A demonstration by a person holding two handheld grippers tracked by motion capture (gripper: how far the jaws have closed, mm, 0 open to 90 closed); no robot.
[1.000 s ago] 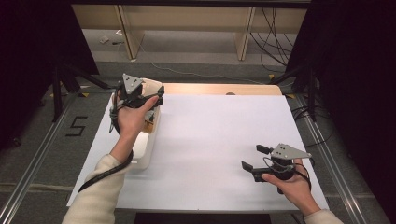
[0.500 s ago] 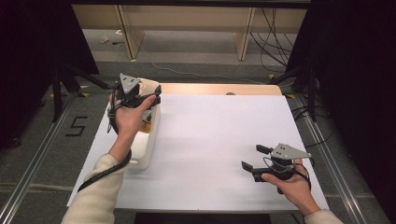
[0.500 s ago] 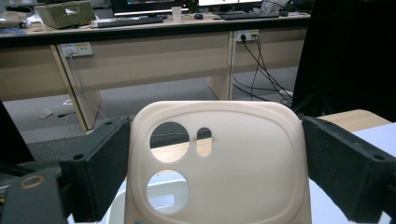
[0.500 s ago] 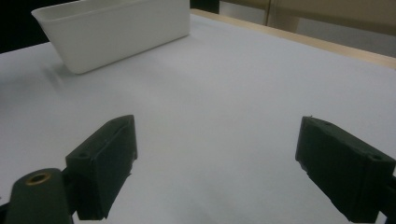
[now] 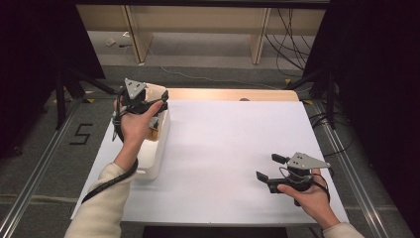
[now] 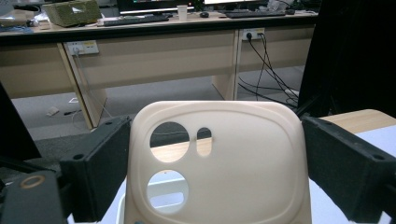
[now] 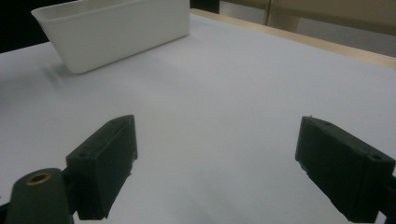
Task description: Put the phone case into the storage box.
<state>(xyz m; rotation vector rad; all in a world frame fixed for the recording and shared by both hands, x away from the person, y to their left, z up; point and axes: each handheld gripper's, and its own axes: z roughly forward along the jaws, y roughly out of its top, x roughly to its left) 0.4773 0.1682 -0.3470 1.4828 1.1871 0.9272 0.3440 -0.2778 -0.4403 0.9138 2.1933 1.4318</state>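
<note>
Your left gripper (image 5: 148, 101) clamps the cream case (image 6: 217, 163) above the bin's (image 5: 157, 151) far end, upright, cutouts topmost. Your right gripper (image 5: 271, 167) rests open on the table (image 5: 223, 144).

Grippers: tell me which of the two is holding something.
The left gripper, over the white bin, clamps a cream phone case; the right gripper sits open over bare table.

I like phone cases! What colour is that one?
The phone case is pale cream, clearest in the left gripper view.
</note>
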